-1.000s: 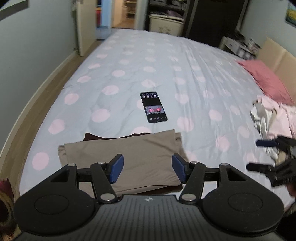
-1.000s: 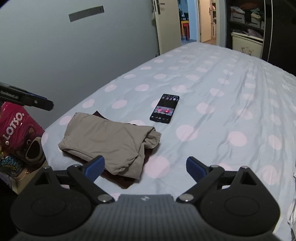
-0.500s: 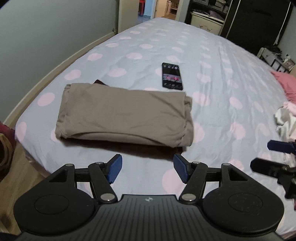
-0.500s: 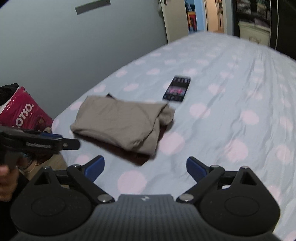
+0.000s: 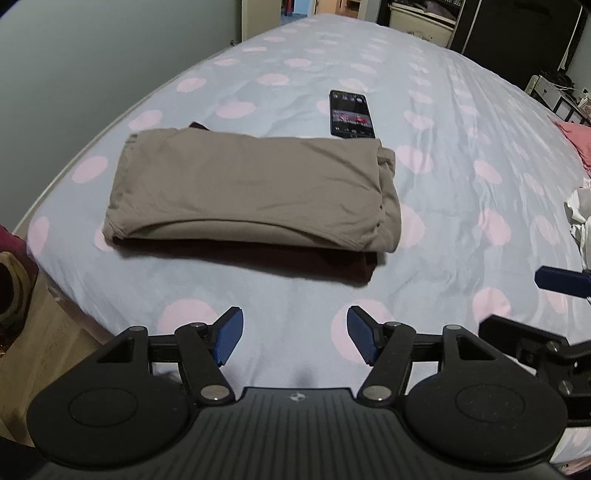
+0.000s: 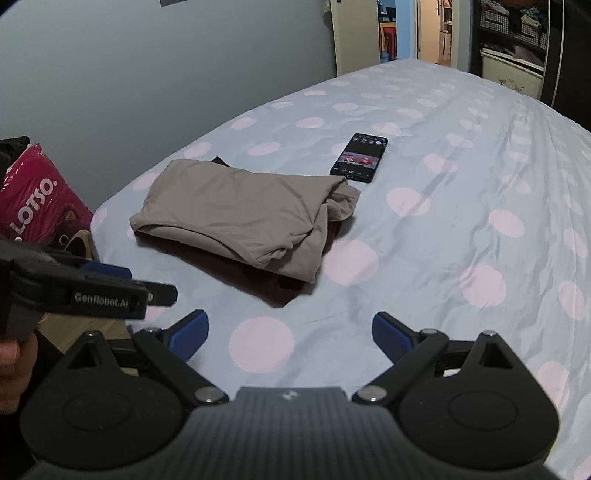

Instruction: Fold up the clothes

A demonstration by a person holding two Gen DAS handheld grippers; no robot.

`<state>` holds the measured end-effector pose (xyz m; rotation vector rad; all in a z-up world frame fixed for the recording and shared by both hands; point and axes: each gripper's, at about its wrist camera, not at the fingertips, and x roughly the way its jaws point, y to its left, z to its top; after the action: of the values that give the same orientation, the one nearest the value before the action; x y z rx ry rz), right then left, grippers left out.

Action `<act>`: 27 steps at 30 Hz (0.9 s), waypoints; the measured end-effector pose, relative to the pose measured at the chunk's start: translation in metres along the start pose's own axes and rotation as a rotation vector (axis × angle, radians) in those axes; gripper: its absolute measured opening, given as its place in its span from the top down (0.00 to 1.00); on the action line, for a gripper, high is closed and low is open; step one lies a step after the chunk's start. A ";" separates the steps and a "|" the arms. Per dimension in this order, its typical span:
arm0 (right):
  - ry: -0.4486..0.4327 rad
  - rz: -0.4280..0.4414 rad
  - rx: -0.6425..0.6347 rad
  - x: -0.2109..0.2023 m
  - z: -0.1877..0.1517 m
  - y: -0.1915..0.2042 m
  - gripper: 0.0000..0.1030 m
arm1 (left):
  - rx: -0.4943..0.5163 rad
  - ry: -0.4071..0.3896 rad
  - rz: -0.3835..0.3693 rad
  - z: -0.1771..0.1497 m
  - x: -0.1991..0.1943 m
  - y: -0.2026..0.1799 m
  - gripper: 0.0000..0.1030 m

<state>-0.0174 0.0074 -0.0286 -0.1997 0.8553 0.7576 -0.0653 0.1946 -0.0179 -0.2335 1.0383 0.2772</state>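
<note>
Both your grippers, left (image 5: 294, 334) and right (image 6: 290, 334), gape empty above bedspread (image 5: 461, 206); folded taupe garment (image 5: 255, 188) ahead (red Lotso bag (image 6: 35, 199) only in right view).

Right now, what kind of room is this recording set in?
Most likely a home bedroom: a wide bed with a pale blue, pink-dotted sheet, a folded tan garment and a phone lying on it, and an open doorway beyond the bed's far end.

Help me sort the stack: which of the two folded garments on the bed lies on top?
The tan garment lies on top, covering nearly all of the dark maroon garment, which shows only as a strip along the stack's near edge and a corner at the back.
</note>
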 end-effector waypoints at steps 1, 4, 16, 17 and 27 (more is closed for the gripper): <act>0.000 -0.001 -0.002 0.001 0.001 0.000 0.06 | 0.004 0.000 0.004 0.000 0.001 -0.001 0.41; 0.003 -0.001 -0.008 0.005 0.003 0.003 0.06 | 0.009 0.001 0.010 -0.001 0.000 -0.002 0.41; 0.007 0.003 -0.022 0.009 0.007 0.010 0.06 | 0.011 0.009 0.001 -0.002 0.002 -0.004 0.41; 0.009 0.002 -0.022 0.009 0.007 0.010 0.06 | 0.008 0.013 -0.002 -0.002 0.003 -0.004 0.41; 0.019 0.000 -0.023 0.009 0.004 0.011 0.06 | 0.026 0.005 0.000 -0.005 0.002 -0.008 0.41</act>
<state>-0.0185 0.0223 -0.0315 -0.2273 0.8648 0.7670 -0.0654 0.1856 -0.0217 -0.2112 1.0459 0.2633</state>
